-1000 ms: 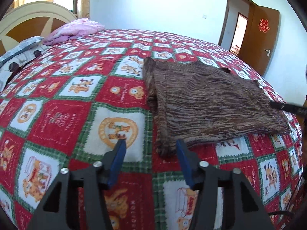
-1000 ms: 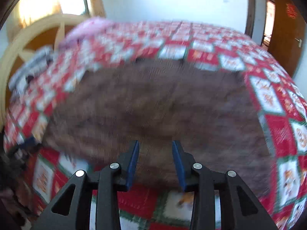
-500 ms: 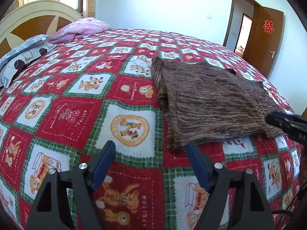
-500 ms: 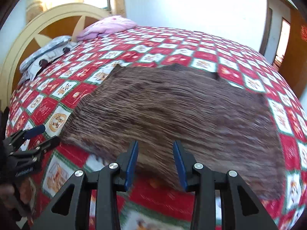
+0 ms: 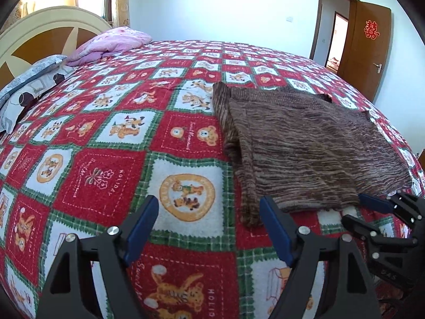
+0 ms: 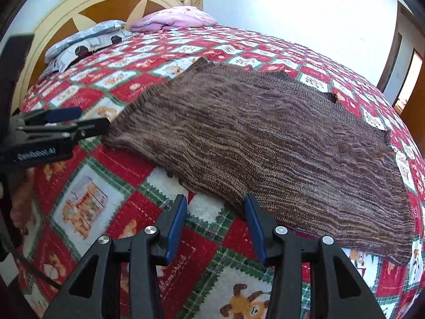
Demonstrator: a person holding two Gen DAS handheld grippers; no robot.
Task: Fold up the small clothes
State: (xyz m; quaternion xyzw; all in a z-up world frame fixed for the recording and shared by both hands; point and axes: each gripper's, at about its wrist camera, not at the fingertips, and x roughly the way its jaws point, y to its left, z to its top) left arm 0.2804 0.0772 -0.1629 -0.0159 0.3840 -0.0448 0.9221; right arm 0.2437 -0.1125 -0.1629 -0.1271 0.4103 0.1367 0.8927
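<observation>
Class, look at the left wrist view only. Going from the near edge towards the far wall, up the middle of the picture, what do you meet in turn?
Left tool → round bear patch on the blanket → brown knitted garment → pink quilt at the headboard end → white wall.

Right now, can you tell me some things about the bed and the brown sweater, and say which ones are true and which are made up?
1. The brown sweater lies flat on the red checkered blanket. True.
2. The left gripper is squeezing the sweater. False: its jaws are wide open and hold nothing.
3. The right gripper is open, close to the sweater's near edge. True.
4. A pink quilt sits by the headboard. True.
5. The door is painted blue. False: it is brown wood with a red decoration.
</observation>
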